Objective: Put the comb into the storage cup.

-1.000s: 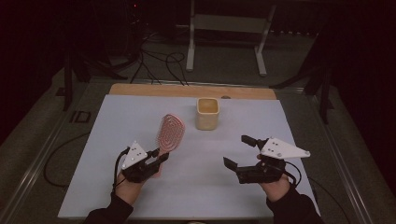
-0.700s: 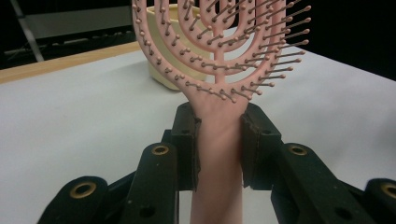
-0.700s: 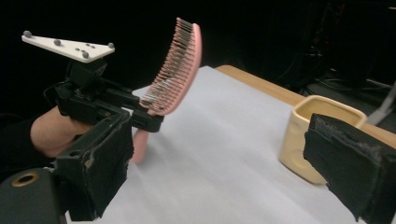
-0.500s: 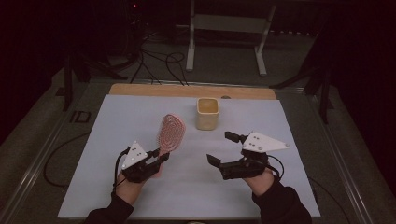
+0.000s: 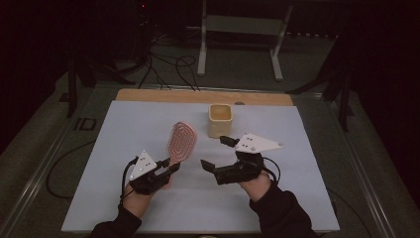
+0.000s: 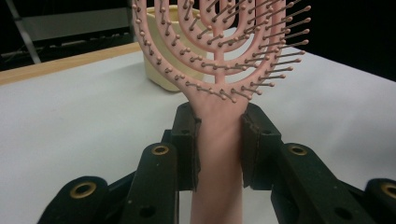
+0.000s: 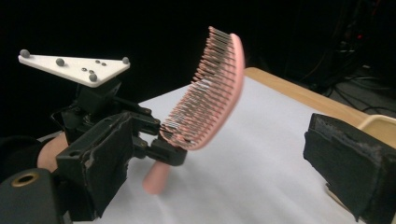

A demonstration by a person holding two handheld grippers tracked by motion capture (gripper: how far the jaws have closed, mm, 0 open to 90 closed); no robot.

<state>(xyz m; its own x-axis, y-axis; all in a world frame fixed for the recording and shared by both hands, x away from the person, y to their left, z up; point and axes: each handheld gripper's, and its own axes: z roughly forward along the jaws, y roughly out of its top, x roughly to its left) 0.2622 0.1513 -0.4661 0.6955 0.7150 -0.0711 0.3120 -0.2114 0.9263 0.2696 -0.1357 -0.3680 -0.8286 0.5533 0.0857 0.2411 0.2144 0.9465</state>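
Working over the white desk, you are keeping the yellow cup standing near its far edge. Your left tongs are clamping the pink hairbrush by its handle, head raised, while your right tongs are hanging wide open just beside it, holding nothing.

Pink hairbrush: smooth matt plastic, thin bristles with small rounded tips. Cream cup: plain plastic by the look, dull sheen. Bench: flat, matt white sheet, paper-like, with a bare wood strip along the far edge. Left gripper: black matt plastic jaws, rough worn pads, brass-coloured metal rivets. Right gripper: same black finish, pale matt plate on top.
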